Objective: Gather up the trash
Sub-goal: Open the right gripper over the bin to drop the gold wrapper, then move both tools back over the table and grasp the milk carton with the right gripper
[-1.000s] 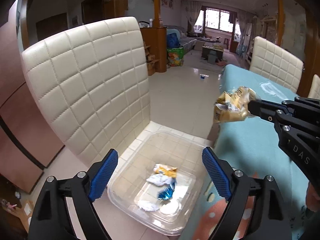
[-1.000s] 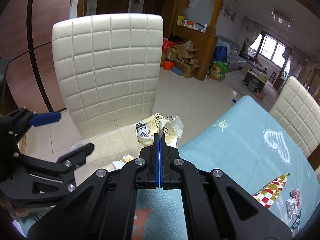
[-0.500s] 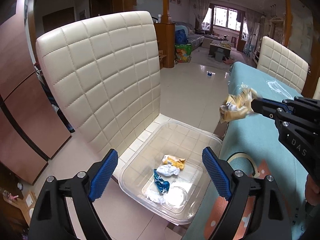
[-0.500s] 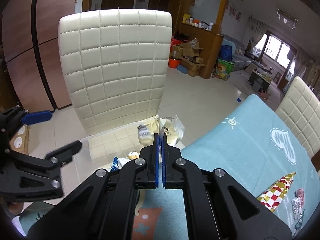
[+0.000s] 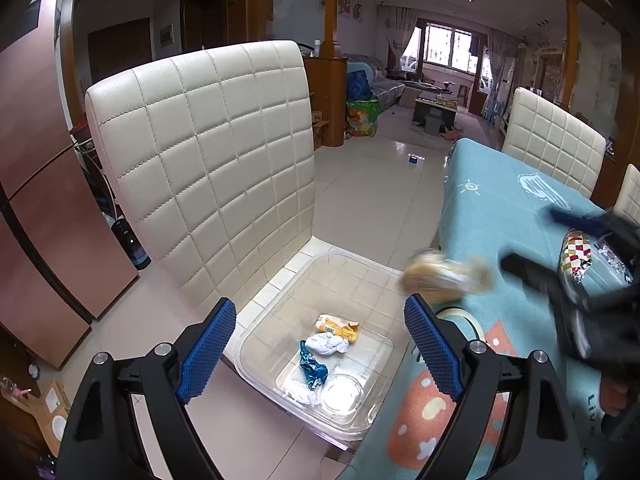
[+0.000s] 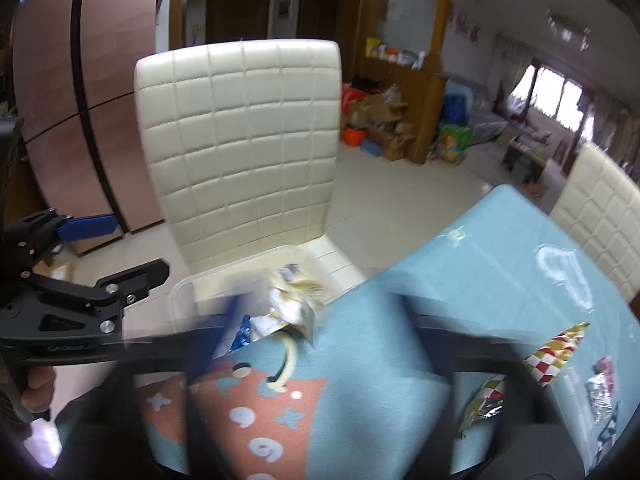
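Observation:
A clear plastic bin [image 5: 276,368] sits on the white chair seat and holds several crumpled wrappers [image 5: 328,344]. A yellow-white wrapper [image 5: 444,278] is blurred in mid-air by the table's corner, just right of the bin; it also shows in the right wrist view [image 6: 294,300]. My left gripper [image 5: 316,350] is open and empty, framing the bin from above. My right gripper [image 6: 316,320] is open and motion-blurred, apart from the wrapper; in the left wrist view [image 5: 532,240] it hangs over the table.
The blue tablecloth [image 6: 460,288] carries several more wrappers at the right: a red-checked one [image 6: 556,352], a yellow one [image 6: 480,404] and a silver one [image 6: 600,388]. The white quilted chair back [image 5: 208,168] rises behind the bin. A second chair [image 5: 552,140] stands beyond the table.
My right gripper has opened and let go of the yellow-white wrapper, which now drops toward the bin. The right gripper has pulled back fast over the table. The left gripper has risen slightly.

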The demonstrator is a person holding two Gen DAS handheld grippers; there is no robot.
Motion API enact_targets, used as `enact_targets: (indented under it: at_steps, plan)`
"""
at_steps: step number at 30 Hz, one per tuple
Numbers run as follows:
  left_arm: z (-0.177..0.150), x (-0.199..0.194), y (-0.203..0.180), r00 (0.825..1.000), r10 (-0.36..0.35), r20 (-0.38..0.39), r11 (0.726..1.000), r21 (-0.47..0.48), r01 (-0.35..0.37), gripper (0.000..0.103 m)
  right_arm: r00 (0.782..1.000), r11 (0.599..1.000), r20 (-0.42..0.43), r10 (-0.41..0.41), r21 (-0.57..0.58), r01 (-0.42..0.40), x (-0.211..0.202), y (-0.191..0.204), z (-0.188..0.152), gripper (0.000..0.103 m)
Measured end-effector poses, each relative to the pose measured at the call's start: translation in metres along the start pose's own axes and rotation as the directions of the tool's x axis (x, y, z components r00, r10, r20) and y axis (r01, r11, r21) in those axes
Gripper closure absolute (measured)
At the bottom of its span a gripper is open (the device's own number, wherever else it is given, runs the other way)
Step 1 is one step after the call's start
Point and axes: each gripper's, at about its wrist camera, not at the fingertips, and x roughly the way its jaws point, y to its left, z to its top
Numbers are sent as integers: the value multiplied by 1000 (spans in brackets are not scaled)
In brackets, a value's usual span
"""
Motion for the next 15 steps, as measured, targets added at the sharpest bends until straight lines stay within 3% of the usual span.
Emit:
enact_targets:
  at_steps: [15]
  plan:
    - [4,-19,-23,999,-40,28,999,34,39,19,998,998,-23,-50,36,51,-31,-13,-10,8]
